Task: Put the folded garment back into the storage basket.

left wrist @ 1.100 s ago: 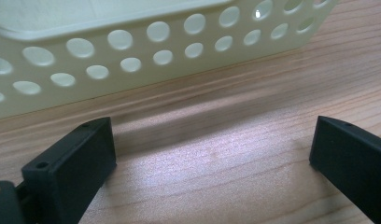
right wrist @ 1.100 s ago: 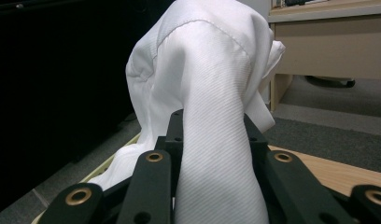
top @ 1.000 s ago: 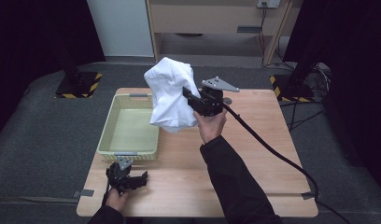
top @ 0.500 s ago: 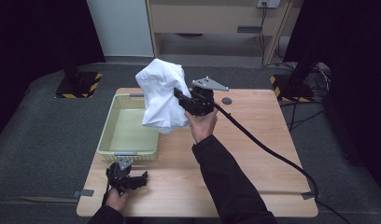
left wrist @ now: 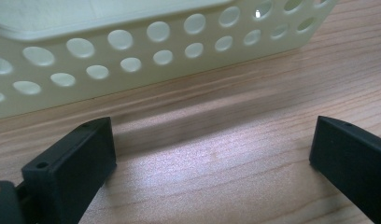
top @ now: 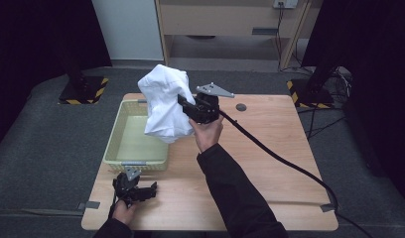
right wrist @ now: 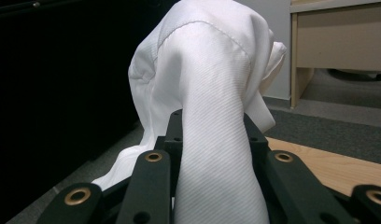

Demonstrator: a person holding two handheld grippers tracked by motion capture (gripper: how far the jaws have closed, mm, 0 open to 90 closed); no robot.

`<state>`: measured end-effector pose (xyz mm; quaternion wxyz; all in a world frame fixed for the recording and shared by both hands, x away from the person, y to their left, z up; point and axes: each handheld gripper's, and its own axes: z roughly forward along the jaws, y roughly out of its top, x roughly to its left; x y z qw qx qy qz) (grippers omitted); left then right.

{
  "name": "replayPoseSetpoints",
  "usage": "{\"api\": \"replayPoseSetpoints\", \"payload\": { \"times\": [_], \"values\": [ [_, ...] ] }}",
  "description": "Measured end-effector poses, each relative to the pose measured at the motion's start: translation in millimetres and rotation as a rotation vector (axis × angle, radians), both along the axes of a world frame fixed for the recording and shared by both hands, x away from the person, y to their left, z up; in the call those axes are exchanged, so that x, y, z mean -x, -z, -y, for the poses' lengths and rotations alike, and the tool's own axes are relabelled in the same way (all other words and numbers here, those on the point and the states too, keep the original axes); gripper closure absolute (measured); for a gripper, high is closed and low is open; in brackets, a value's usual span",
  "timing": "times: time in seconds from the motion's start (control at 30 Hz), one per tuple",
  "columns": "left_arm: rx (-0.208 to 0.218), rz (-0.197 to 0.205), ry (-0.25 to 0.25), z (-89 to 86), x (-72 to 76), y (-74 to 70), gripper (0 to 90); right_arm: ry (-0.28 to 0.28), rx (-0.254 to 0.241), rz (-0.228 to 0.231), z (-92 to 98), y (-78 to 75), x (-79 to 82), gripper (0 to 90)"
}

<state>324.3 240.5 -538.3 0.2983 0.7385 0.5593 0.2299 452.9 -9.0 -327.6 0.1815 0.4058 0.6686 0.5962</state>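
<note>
While bunched and raised above the desk, white cloth [top: 163, 104] hangs over the right rim of the pale yellow perforated basket [top: 122, 153], lower folds drooping toward the basket's inside without clearly touching it. Clamped in the right tongs [top: 183, 102], held up by the right hand [top: 206, 133] over the middle of the desk [top: 270, 148]; in the right gripper view, a band of the cloth [right wrist: 212, 140] runs between the closed jaws and billows up beyond them. Black cable trailing from those tongs across the desk to the near right corner. Basket sitting on the left half of the desk, long side running near to far. Just beside its near wall, low on the desk, left tongs [top: 141, 191] in the left hand [top: 122, 212], jaws spread wide with nothing between them; in the left gripper view, bare wood between the jaws and the basket's wall [left wrist: 132, 60] with its round holes just ahead. Beyond the far edge, grey floor and a light wooden cabinet [top: 225, 20].
</note>
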Motion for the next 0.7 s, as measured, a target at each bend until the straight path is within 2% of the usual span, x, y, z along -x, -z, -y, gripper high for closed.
{"api": "replayPoseSetpoints", "payload": {
  "times": [0.7],
  "values": [
    [0.002, 0.001, -0.001, 0.2, 0.0, 0.1, 0.0, -0.041, -0.028, -0.031, -33.6, 17.0, -5.9, 71.4]
  ]
}}
